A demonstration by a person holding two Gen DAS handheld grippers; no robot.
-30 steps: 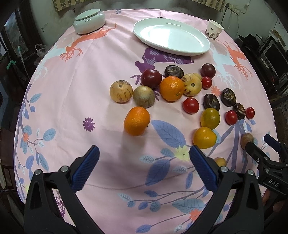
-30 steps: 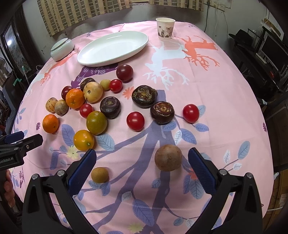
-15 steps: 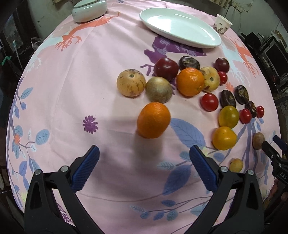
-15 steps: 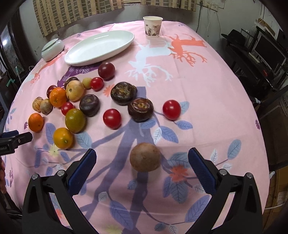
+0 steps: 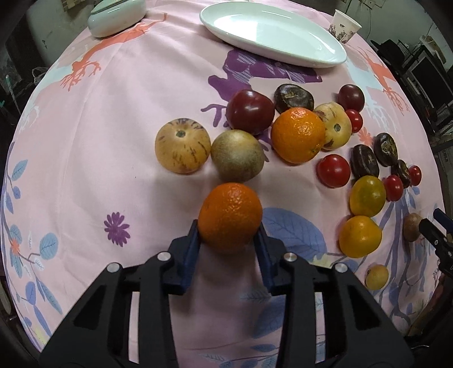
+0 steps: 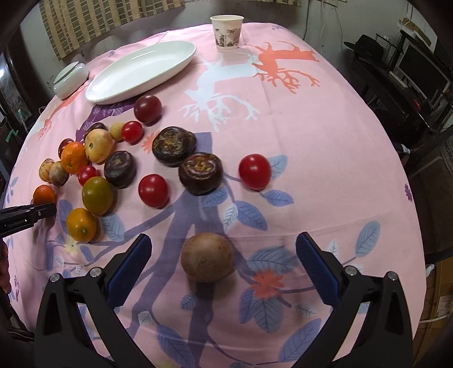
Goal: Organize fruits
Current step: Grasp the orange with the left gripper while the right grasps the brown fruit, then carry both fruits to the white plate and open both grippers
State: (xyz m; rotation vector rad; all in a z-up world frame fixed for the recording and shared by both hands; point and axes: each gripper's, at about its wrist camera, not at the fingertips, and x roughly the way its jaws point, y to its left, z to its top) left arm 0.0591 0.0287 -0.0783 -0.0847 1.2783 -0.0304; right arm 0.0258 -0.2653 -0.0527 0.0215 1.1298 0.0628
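Note:
My left gripper (image 5: 228,229) points down at the pink tablecloth (image 5: 113,113), its jaws closing with an orange (image 5: 230,216) between them; both blue pads touch its sides. The same orange (image 6: 44,195) shows at the far left of the right wrist view. My right gripper (image 6: 223,240) is open, and a round brown fruit (image 6: 207,257) lies on the cloth between its fingers, untouched. A white oval plate (image 5: 271,31) lies empty at the back.
Several loose fruits lie ahead: a striped pale fruit (image 5: 182,148), a greenish-brown fruit (image 5: 237,159), a plum (image 5: 250,111), a second orange (image 5: 297,134), tomatoes (image 6: 254,171) and dark chestnuts (image 6: 200,172). A paper cup (image 6: 227,32) and a lidded bowl (image 5: 116,15) stand at the back.
My left gripper came down onto the near orange and its wide jaws closed against it. My right gripper moved in over the brown fruit and stayed open.

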